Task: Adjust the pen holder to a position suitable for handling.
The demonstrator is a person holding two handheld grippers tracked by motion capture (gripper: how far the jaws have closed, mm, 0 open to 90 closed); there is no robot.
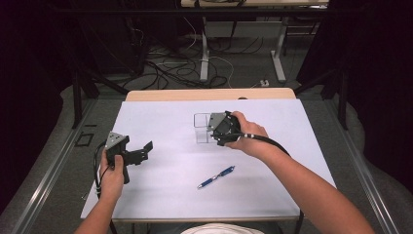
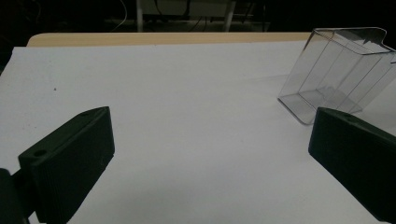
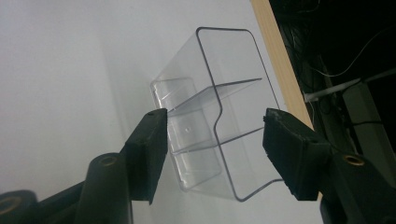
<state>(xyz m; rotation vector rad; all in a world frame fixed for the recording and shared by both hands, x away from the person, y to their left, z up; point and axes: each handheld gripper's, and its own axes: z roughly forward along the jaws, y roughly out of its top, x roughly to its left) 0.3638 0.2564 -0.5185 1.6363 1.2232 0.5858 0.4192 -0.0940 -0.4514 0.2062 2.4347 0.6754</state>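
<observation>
A clear plastic box (image 1: 201, 127) with an inner divider stands on the white table top (image 1: 165, 195), behind the middle. My right gripper (image 1: 214, 130) is at the box's right side. In the right gripper view its two jaws sit against the opposite side walls of the box (image 3: 210, 88), so the right gripper (image 3: 215, 128) is shut on it. The left gripper (image 1: 144, 150) is held over the table's left part, wide open with nothing in it. In the left gripper view the box (image 2: 336, 70) leans at the far right, well beyond the left gripper (image 2: 210, 140).
A blue pen (image 1: 216, 177) lies on the table in front of the box, between the two hands. The table's wooden back edge (image 1: 209, 94) runs just behind the box. Cables and table legs cover the floor (image 1: 185, 68) beyond it.
</observation>
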